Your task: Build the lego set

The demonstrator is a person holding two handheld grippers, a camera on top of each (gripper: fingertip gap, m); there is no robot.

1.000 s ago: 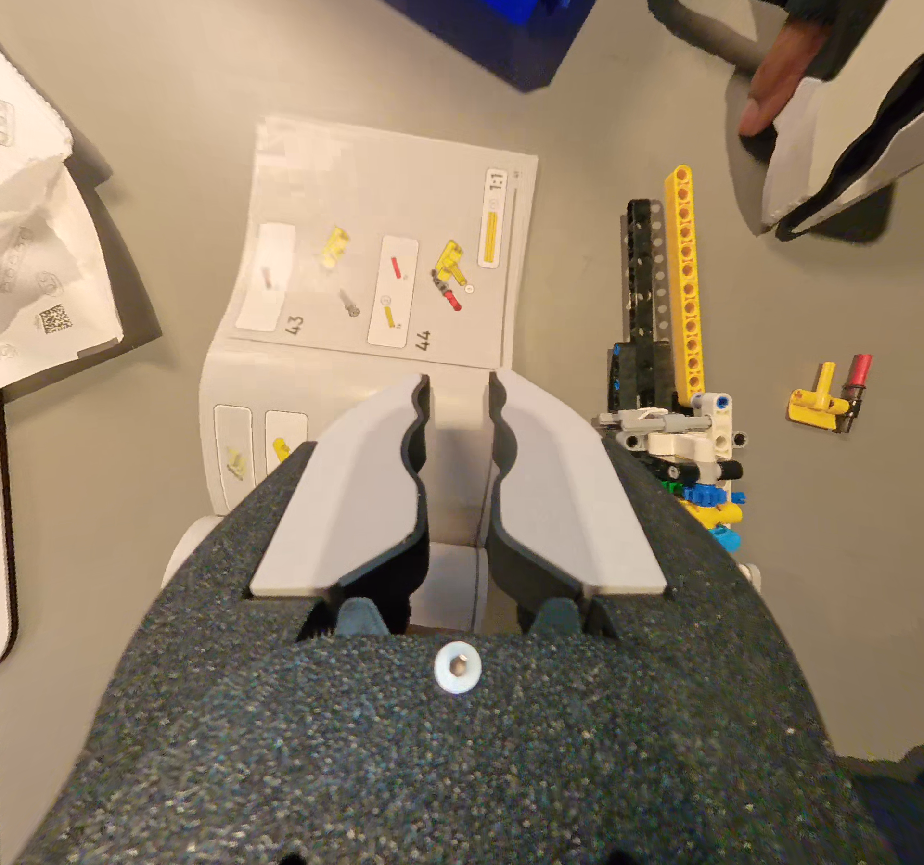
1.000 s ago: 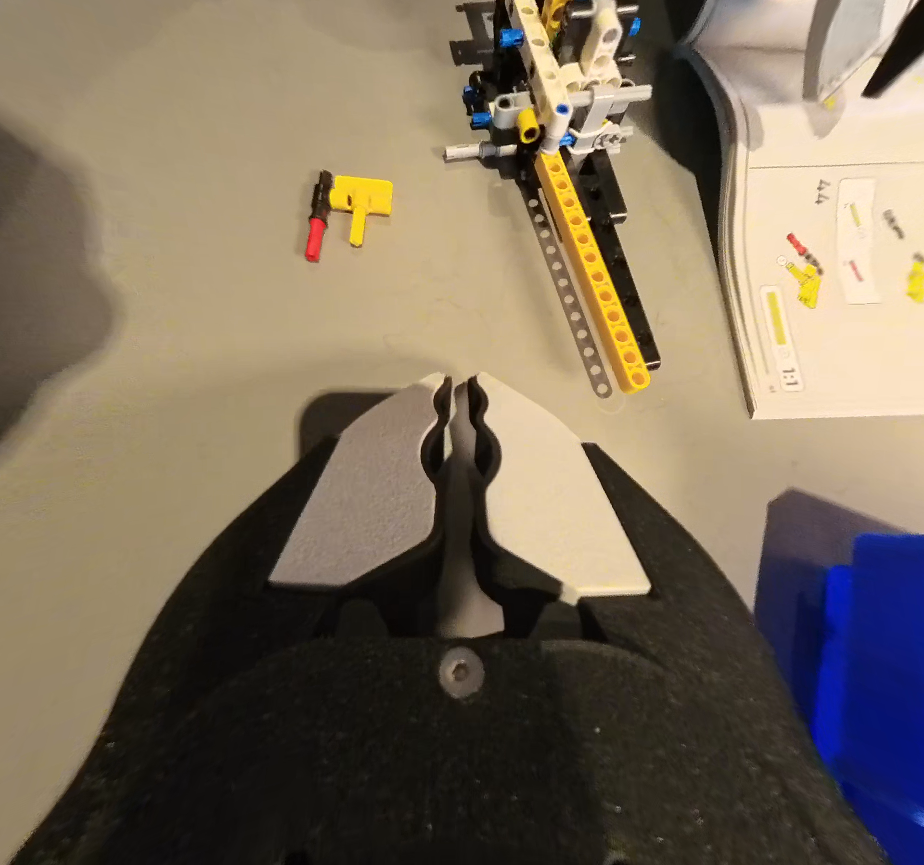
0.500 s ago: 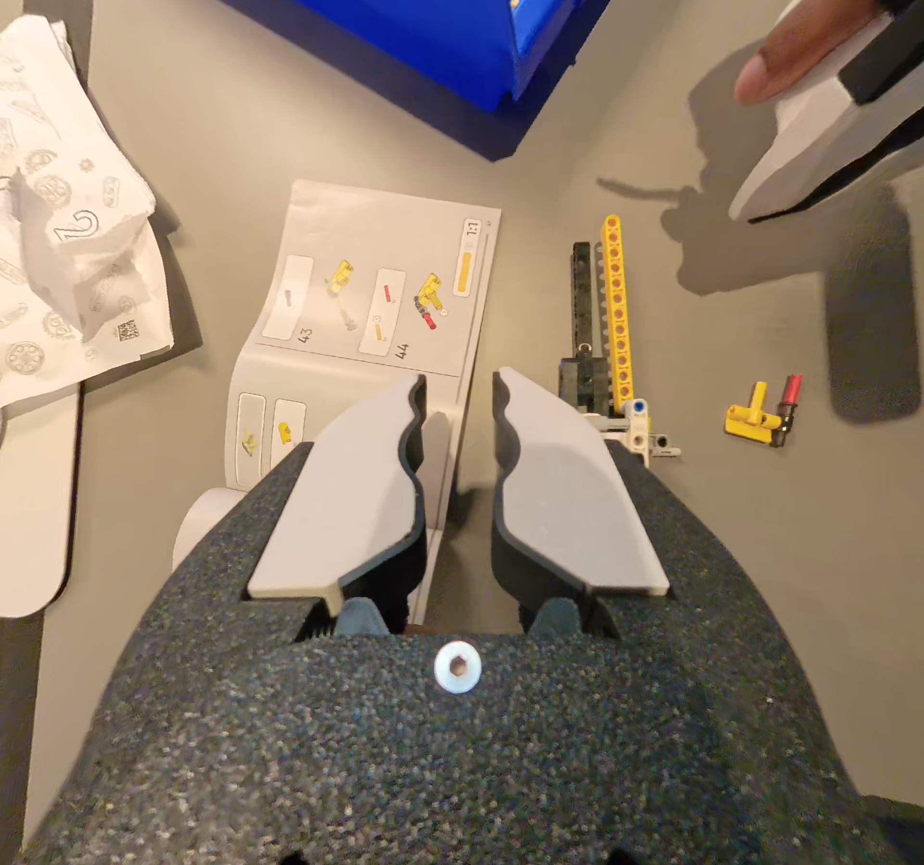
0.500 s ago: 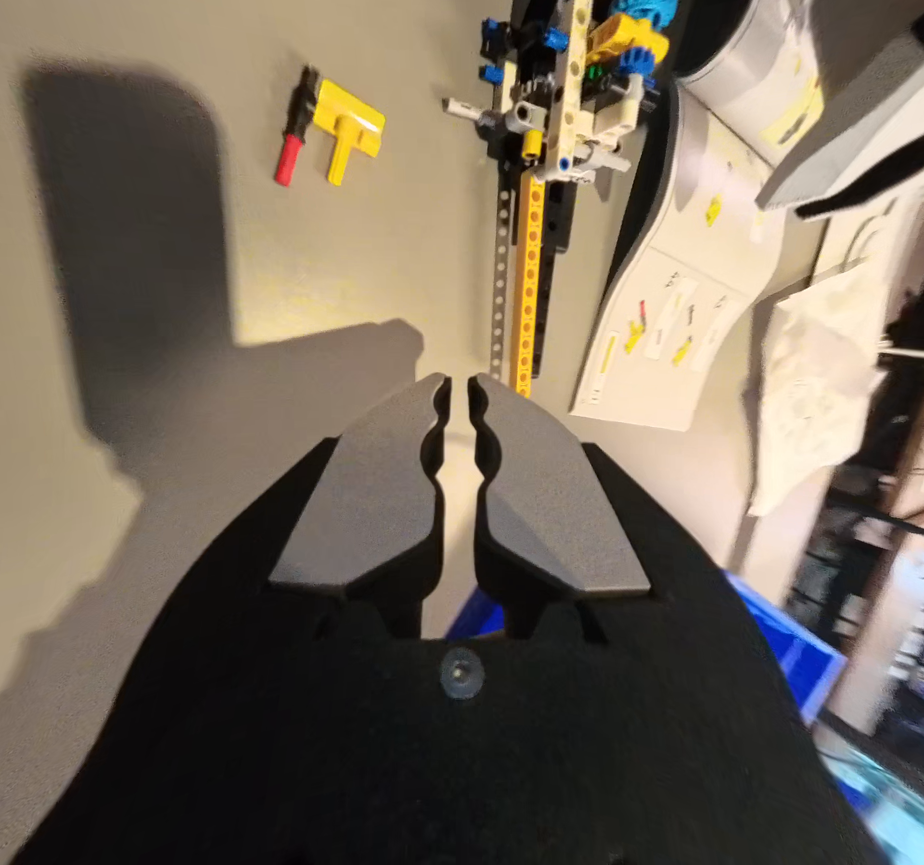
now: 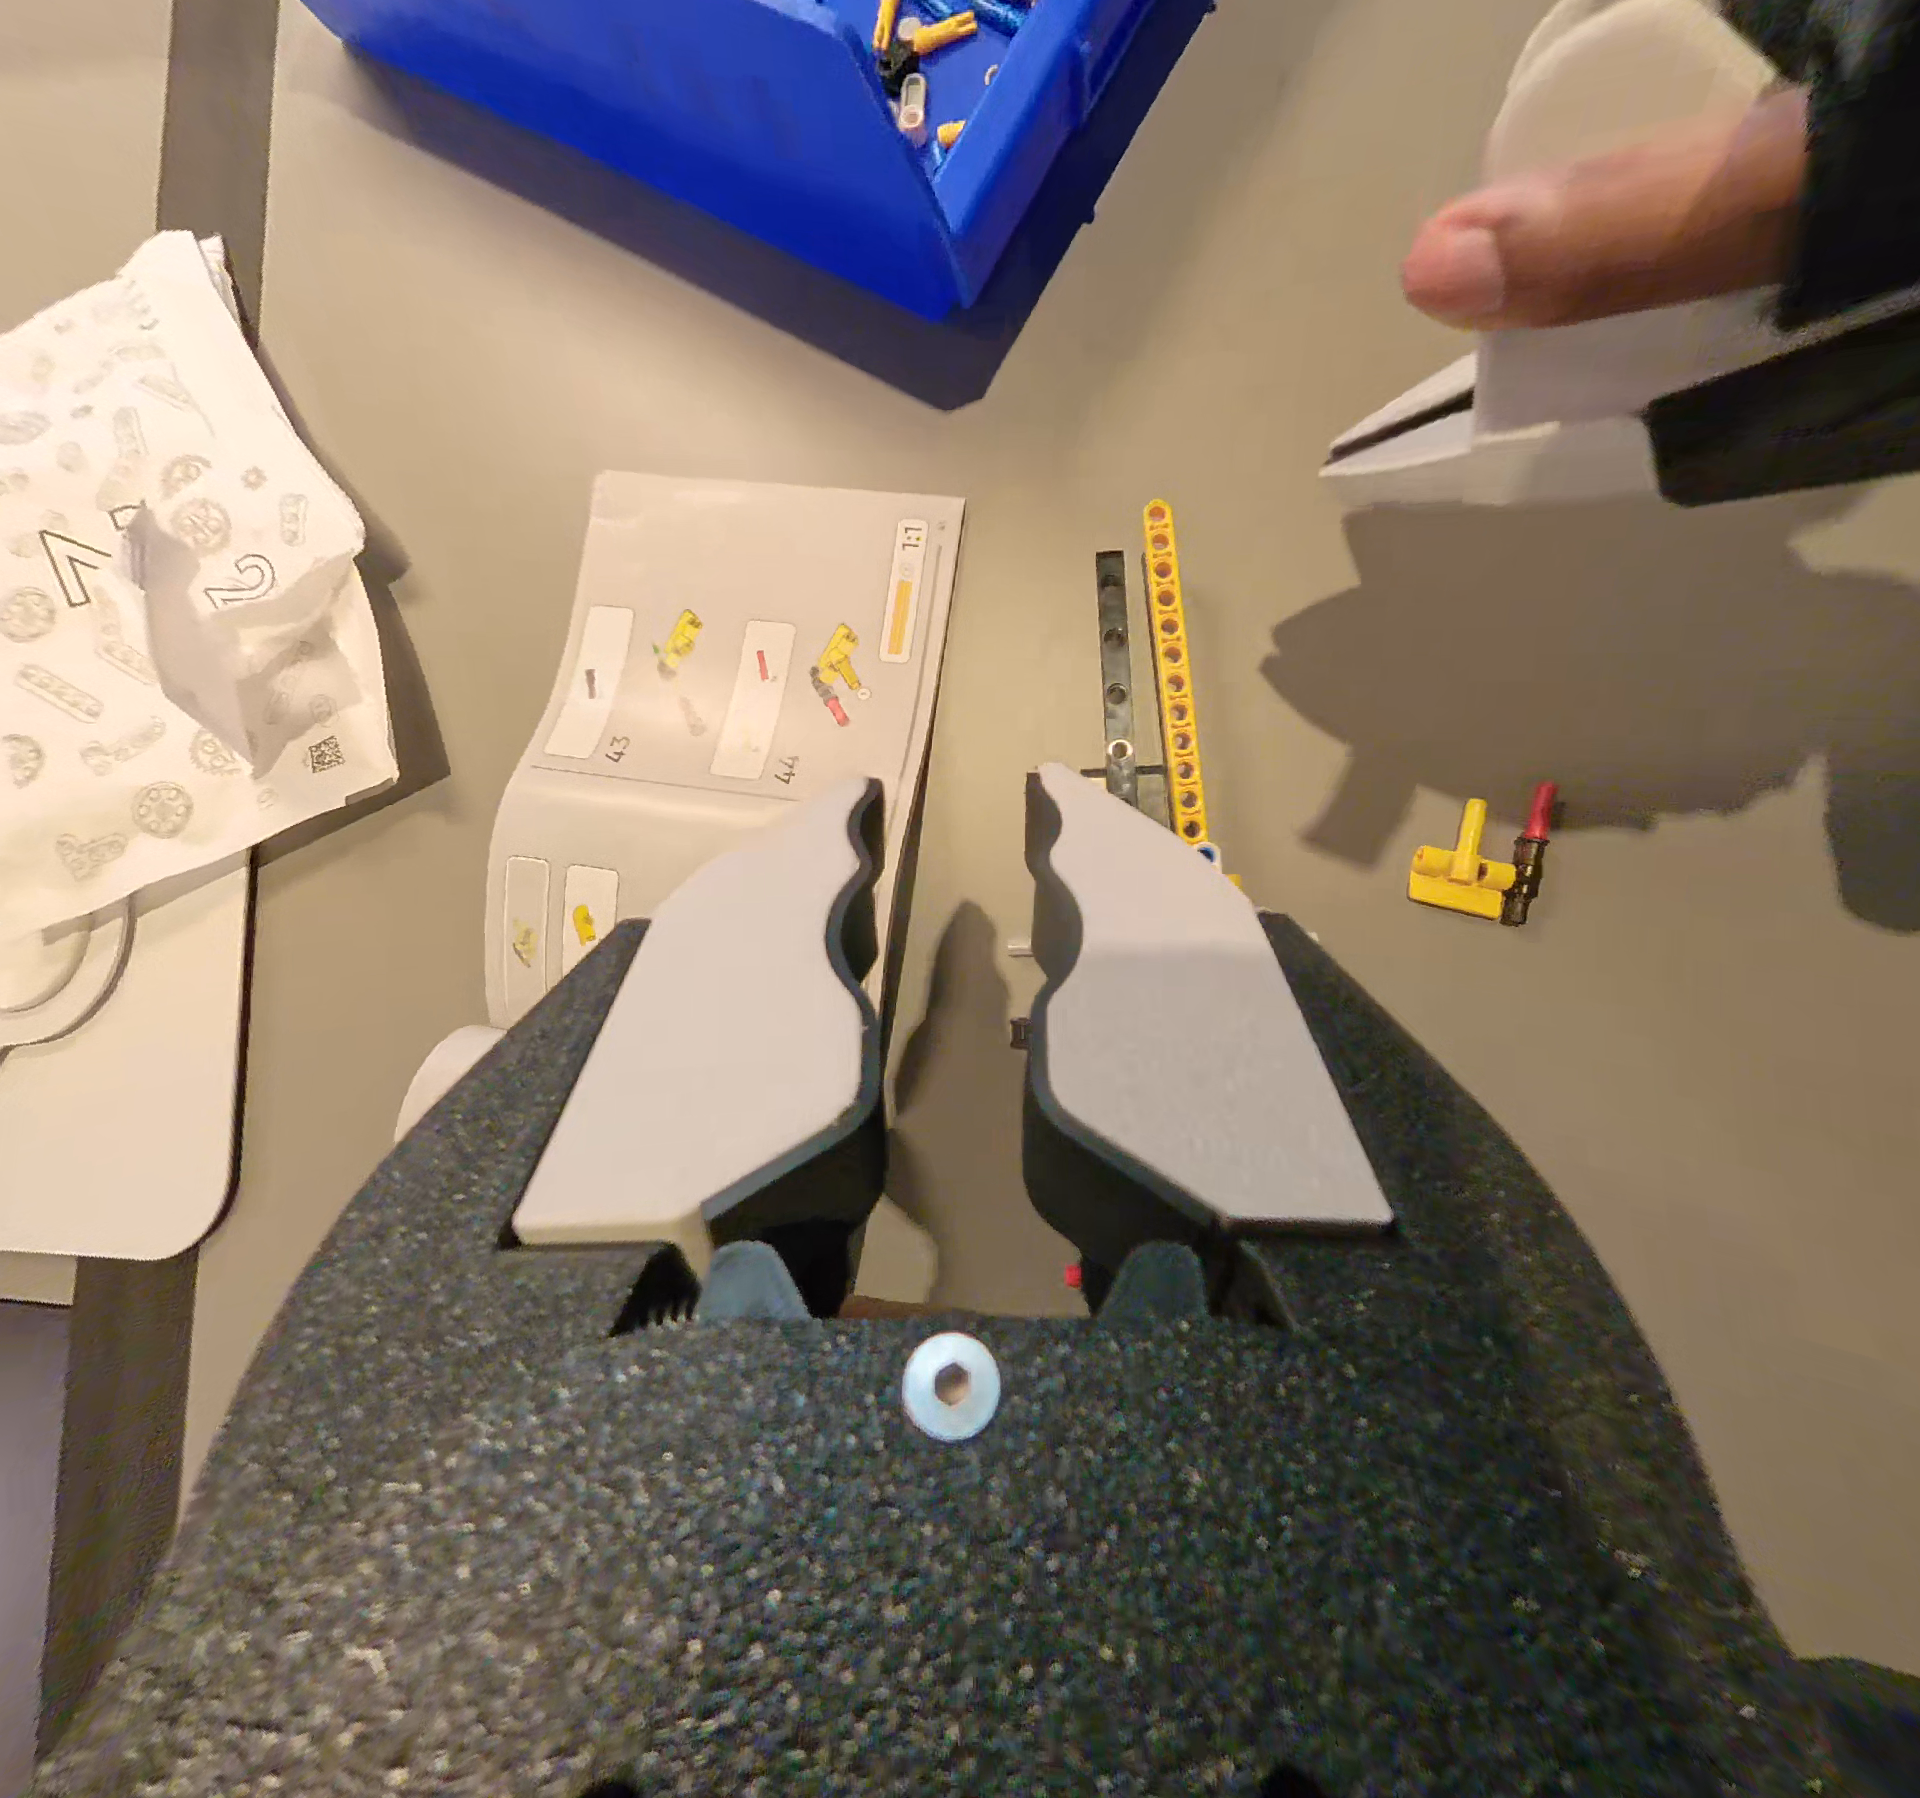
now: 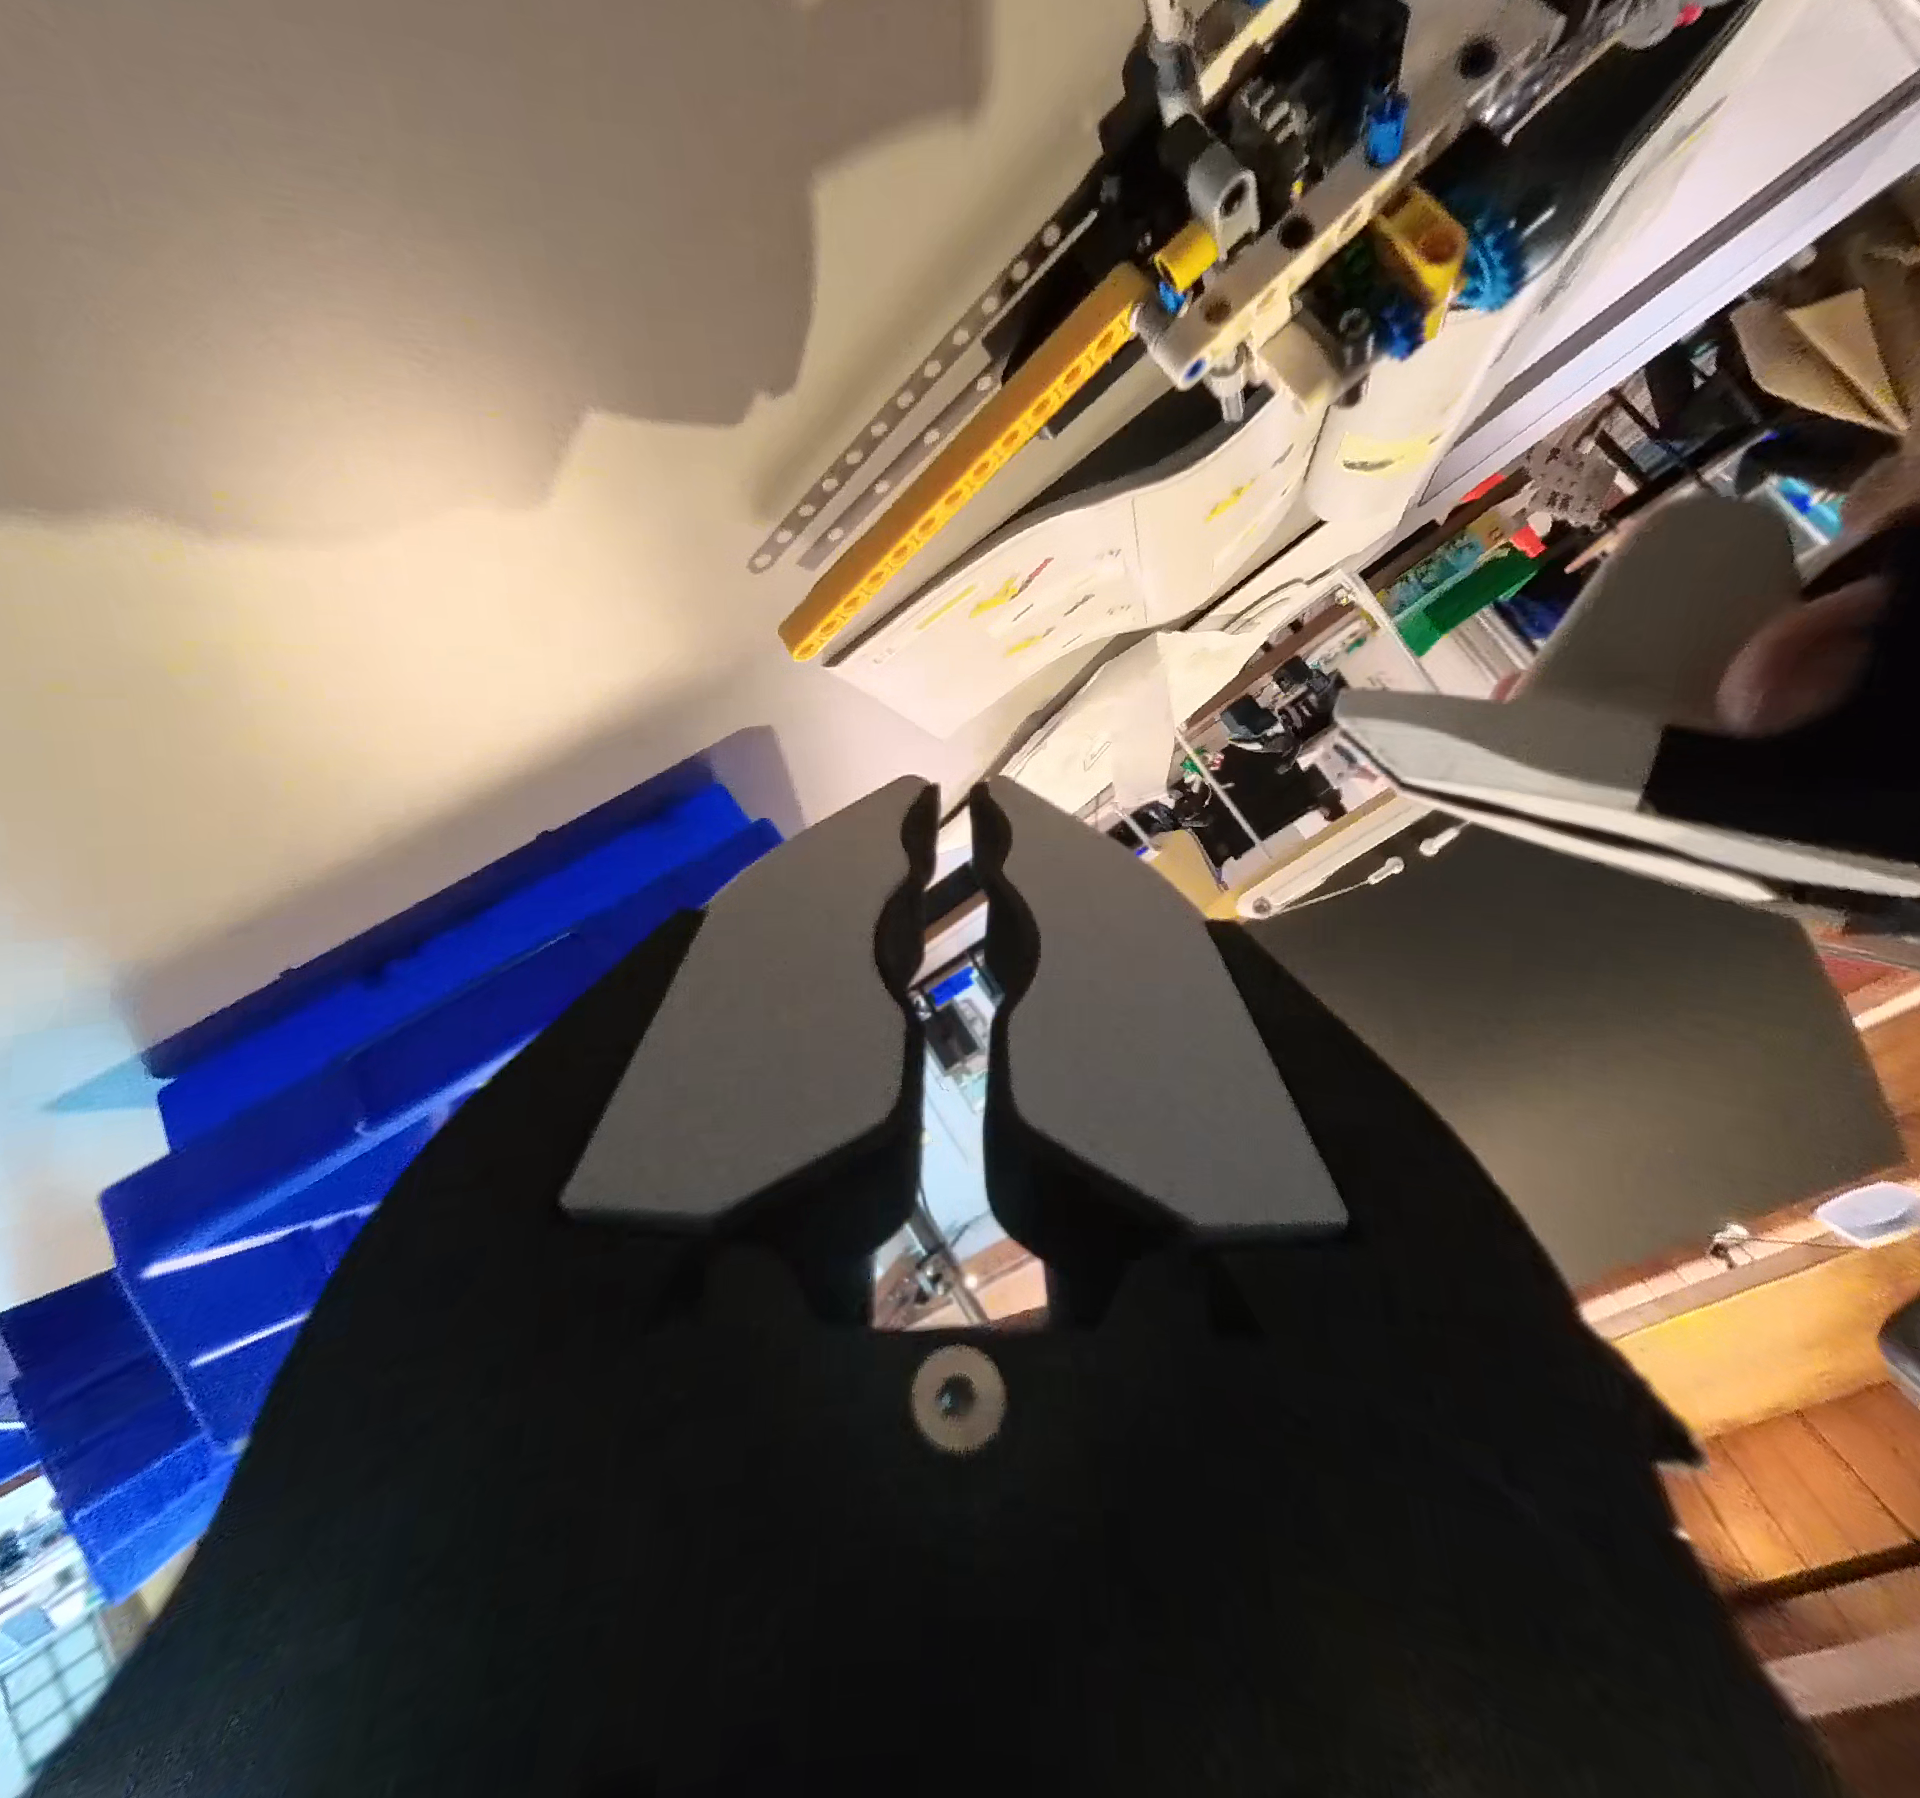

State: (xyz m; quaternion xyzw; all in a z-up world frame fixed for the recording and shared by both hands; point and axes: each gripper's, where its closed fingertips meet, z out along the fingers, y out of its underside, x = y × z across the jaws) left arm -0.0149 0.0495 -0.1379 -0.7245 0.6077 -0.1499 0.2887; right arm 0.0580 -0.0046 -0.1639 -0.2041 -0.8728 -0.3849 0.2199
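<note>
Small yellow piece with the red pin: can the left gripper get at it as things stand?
Probably yes. The yellow piece lies alone on bare table, right of the left gripper, whose fingers are open and empty. The right gripper hovers farther back.

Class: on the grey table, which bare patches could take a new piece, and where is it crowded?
Free: right of the small yellow-and-red connector piece; between the crumpled white paper bag and the open instruction booklet. Crowded: between booklet and yellow-beamed lego model.

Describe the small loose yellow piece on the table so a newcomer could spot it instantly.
Start at the blue bin, then drop to the long yellow beam of the lego build. To its right, alone on bare table, lies the small yellow piece, the only one with a red-tipped pin attached.
</note>
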